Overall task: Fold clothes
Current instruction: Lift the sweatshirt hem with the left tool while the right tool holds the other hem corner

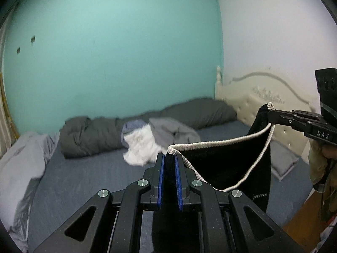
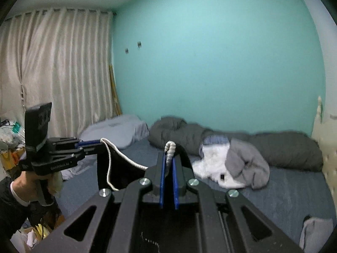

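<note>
Here, held up above the bed: black garment with a pale ribbed edge, stretched between two grippers and hanging clear of the mattress. Left gripper: blue-padded fingers nearly closed, pinching one top corner of the garment where the ribbed edge bunches at the tips; black cloth filling the narrow slit between the pads. Right gripper: fingers likewise almost closed, clamped on the opposite corner, with a knot of ribbed edge standing up just above the tips. Ribbed edge sagging in a shallow curve from one grip to the other, a second strand looping down the garment's front. Behind, on the bed: rumpled heap of clothes in white, grey and blue, lying against a long dark grey quilt rolled along the turquoise wall. Light grey bedding at the bed's left side. Cream padded headboard at the right. Pale curtain at the left in the right wrist view. Person's hand gripping the left gripper's handle, dark sleeve below it.
</note>
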A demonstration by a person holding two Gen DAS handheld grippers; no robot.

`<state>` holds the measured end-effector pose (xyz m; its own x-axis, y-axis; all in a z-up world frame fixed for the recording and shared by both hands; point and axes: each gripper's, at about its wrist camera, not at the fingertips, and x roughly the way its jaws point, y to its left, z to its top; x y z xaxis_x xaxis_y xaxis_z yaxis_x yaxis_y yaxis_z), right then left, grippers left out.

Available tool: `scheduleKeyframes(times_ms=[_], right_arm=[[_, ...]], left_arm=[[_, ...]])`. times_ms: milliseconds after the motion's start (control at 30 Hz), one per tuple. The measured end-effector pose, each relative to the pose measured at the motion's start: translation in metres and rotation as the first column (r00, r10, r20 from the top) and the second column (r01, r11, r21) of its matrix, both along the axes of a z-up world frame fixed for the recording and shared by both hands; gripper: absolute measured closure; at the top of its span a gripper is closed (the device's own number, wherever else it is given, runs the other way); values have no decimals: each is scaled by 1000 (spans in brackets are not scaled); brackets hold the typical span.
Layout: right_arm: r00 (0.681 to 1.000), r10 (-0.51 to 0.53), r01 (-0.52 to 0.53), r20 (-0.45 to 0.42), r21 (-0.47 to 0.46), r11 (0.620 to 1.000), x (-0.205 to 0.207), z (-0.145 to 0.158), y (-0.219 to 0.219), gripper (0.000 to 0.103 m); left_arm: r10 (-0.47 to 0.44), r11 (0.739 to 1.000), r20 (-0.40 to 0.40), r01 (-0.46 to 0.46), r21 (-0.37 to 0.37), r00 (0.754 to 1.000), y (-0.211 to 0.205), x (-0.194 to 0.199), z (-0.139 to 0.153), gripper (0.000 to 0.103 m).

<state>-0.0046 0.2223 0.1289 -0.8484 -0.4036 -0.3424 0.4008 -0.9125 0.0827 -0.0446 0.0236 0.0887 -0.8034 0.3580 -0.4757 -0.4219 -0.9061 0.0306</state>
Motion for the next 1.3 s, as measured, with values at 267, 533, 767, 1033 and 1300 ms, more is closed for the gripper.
scheduleKeyframes(times_ms=[267,533,767,1033,1300], right_arm=[[972,22,-37,233,64,997,-39,-124,-3,96],[915,21,-63,404,89,994,-38,-215,24,67],[909,-124,61,399,168,984,-36,-253,82,47],[891,-119,-5,437,273,962,-47,-314,90,47],[875,78,-256,478,320,912,-33,-353,37,47]], left_arm=[[-17,998,161,25,-52,987,18,-21,-112,92],[-35,997,238,51,-60,971,23,-18,-177,92],[-33,997,259,51,-63,965,23,-19,-201,92],[-13,998,292,30,-53,956,14,-33,-215,92],[-24,997,313,44,-57,950,18,-43,-226,92]])
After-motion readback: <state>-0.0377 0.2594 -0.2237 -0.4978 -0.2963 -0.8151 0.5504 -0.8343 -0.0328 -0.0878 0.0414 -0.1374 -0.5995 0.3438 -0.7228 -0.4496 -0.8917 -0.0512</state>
